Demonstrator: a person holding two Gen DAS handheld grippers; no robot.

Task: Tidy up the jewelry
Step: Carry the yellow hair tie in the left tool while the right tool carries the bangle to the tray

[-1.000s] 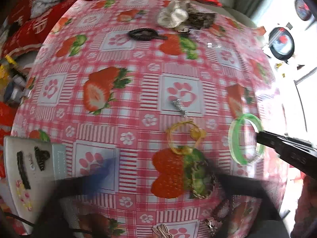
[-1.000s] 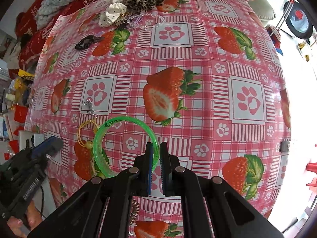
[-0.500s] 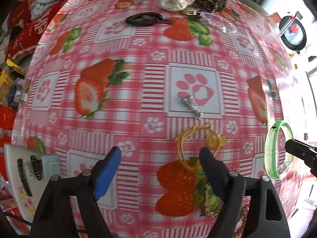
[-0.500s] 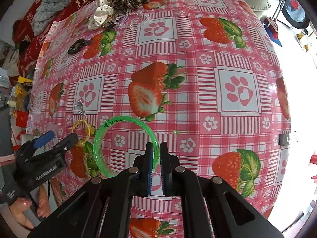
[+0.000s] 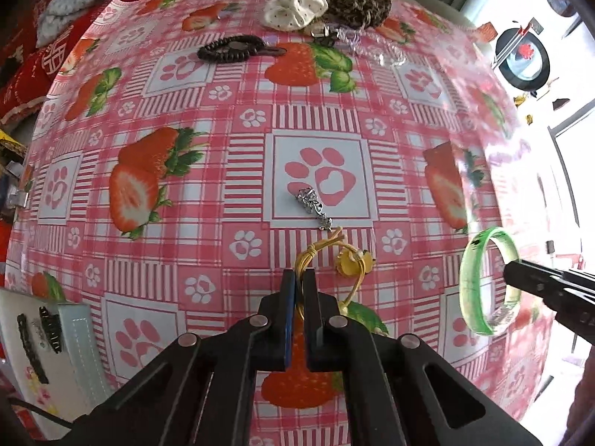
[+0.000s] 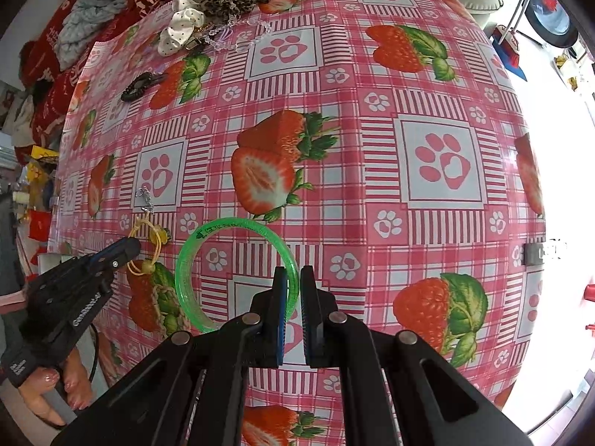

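My left gripper (image 5: 299,278) is shut on the yellow cord bracelet (image 5: 347,262), which lies on the strawberry tablecloth; it also shows in the right wrist view (image 6: 150,238). My right gripper (image 6: 293,278) is shut on the green bangle (image 6: 193,256) and holds it tilted above the cloth; the bangle also shows in the left wrist view (image 5: 469,282). A small silver charm (image 5: 312,204) lies just beyond the yellow bracelet. A white tray (image 5: 80,349) with dark hair clips sits at the lower left.
At the far edge lie a black coil hair tie (image 5: 230,50), a white bow (image 5: 295,9), a leopard scrunchie (image 5: 357,5) and a clear bead chain (image 5: 383,54). Red cushions and grey cloth (image 6: 89,15) lie behind. The table edge runs along the right.
My left gripper has moved forward and closed from wide open onto the yellow cord bracelet. My right gripper still holds the green bangle, shifted slightly.
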